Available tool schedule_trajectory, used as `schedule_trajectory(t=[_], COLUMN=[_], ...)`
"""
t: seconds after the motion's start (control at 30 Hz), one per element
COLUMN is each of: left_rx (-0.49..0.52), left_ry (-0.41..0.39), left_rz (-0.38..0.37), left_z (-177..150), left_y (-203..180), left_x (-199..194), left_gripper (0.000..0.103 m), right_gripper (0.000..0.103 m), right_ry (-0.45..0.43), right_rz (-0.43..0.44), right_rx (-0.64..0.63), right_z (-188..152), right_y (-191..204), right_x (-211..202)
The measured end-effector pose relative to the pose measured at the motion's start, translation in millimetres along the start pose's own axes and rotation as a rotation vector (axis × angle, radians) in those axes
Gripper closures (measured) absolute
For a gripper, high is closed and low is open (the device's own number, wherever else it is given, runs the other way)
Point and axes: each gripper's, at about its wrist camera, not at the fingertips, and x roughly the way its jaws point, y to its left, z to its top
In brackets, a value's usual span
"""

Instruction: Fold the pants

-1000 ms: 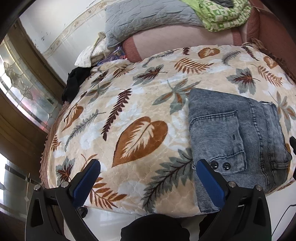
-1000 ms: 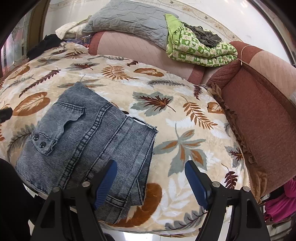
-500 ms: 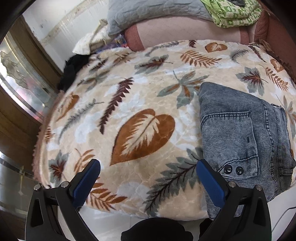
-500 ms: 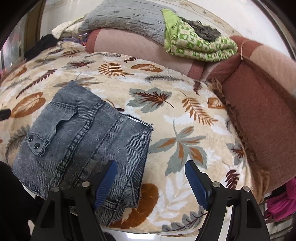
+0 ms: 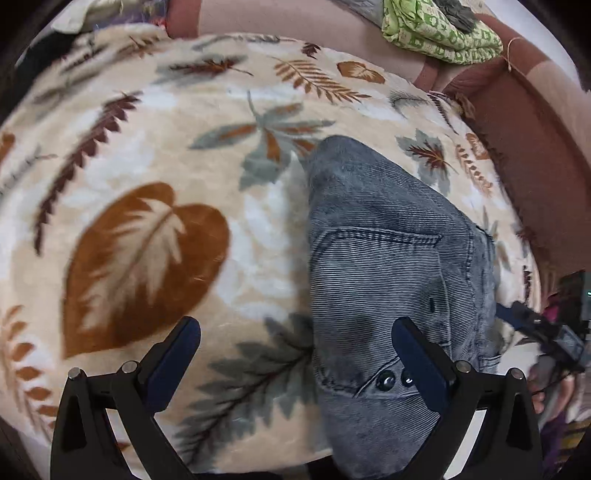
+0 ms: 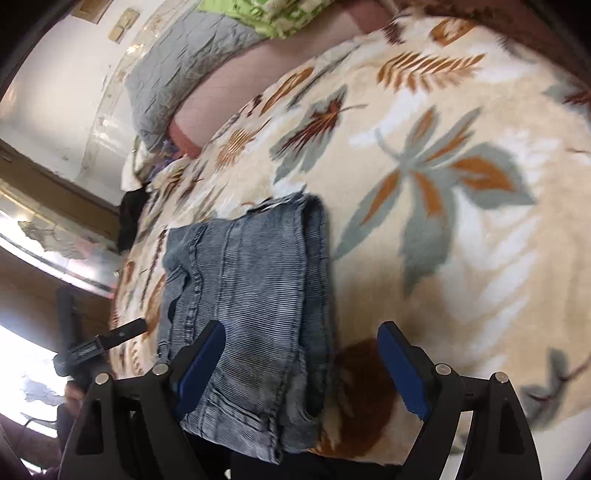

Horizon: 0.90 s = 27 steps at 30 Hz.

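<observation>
The grey-blue denim pants [image 5: 384,266] lie folded into a compact stack on the leaf-patterned blanket [image 5: 155,155], at the near edge of the bed. My left gripper [image 5: 299,350] is open and empty, low over the pants' left edge, its right finger above the pocket with two snaps. My right gripper [image 6: 303,365] is open and empty, straddling the right edge of the pants [image 6: 251,295]. The right gripper also shows at the left wrist view's right edge [image 5: 535,328], and the left gripper at the right wrist view's left edge [image 6: 96,343].
A pink headboard cushion [image 5: 295,22] runs along the far side, with a green patterned blanket [image 5: 439,33] and a grey quilted pillow [image 6: 192,62] on it. A brown padded armrest [image 5: 535,140] bounds the right. A dark cloth [image 6: 133,218] lies at the far left corner.
Both grippers have swung in toward the folded pants and dropped lower. The left view has shifted right, the right view has rolled and shifted left. The pants have not moved.
</observation>
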Motion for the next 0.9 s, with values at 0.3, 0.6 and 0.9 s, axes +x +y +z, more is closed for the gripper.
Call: schedule_trajectory(t=[0.3,0.6,0.9], left_rx=[0.076,0.159,0.182], left_ry=[0.013,-0.039,-0.229], left_rz=[-0.045,-0.045,0.059], left_z=[4,15,79], left_y=[-22,-53,-36], left_x=[31,22,-39], left_gripper=[0.001,0.076,0.08], right_gripper=[0.006,0.068,0.072], right_ry=[0.028,-0.051,-0.183], right_rz=[-0.035,-0.14,-0.098], right_rx=[-0.095,-0.272,-0.38], right_z=[2,-3,44], right_y=[36,86,148], right_x=[41,33,37])
